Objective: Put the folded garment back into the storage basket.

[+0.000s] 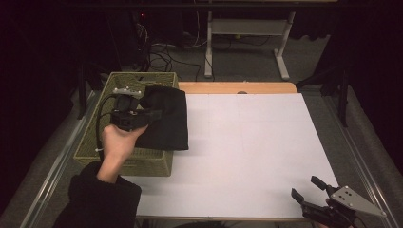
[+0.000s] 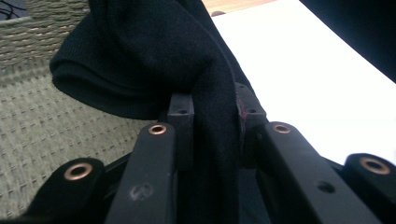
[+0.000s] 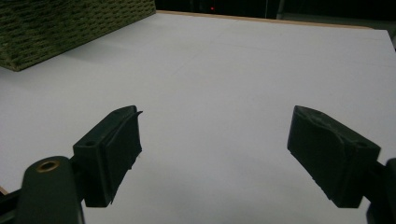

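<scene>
Open table, blocked only at nine o'clock

The white table top (image 1: 247, 156) lies bare from its middle to three and six o'clock, so a gripper can pass freely; at nine o'clock the woven basket (image 1: 95, 137) and the black cloth (image 1: 166, 123) draped over its rim bar the way.

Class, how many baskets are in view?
1: the basket sits at the table's left edge, with a black cloth draped over its rim.

white tbl (image 1: 247, 156), desk frame (image 1: 247, 28), cables (image 1: 166, 54)
</scene>
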Tool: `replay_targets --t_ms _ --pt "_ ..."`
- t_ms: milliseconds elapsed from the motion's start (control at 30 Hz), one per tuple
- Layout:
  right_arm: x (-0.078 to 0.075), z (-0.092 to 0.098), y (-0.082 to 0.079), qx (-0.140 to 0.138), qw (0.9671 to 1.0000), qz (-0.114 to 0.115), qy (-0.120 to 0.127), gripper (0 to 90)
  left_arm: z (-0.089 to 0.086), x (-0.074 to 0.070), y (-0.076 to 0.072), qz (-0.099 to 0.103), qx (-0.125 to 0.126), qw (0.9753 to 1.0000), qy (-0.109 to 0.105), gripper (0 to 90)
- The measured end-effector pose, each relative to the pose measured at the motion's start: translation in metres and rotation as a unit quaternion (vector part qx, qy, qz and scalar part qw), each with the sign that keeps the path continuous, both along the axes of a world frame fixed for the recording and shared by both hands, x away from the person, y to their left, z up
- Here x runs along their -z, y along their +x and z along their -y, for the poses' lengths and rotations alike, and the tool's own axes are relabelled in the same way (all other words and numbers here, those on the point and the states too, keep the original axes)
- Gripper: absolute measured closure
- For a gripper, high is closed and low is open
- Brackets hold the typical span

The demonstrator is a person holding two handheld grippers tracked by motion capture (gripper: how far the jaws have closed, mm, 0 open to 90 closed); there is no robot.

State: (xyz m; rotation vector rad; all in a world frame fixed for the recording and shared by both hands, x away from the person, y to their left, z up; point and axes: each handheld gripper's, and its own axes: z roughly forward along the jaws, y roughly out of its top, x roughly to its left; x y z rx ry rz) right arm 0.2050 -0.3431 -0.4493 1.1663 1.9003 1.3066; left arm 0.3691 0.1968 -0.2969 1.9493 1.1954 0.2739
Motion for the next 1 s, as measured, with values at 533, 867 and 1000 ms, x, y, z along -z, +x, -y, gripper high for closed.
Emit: replay_targets --t_ms 533,867,1000 --pt "0.000 0.000 0.000 0.002 1.0000 -0.001 0.001 17.8 -0.027 0.002 -0.001 0.005 -0.030 0.9995 0.000 70.8" --pt "0.000 0.000 0.000 0.002 1.0000 -0.001 -0.001 17.8 -0.045 0.001 -0.001 0.008 -0.053 0.9986 -0.001 70.8" --pt "0.000 0.000 0.000 0.002 1.0000 -0.001 0.001 17.8 -0.053 0.002 0.000 0.009 -0.063 0.9980 -0.004 70.8"
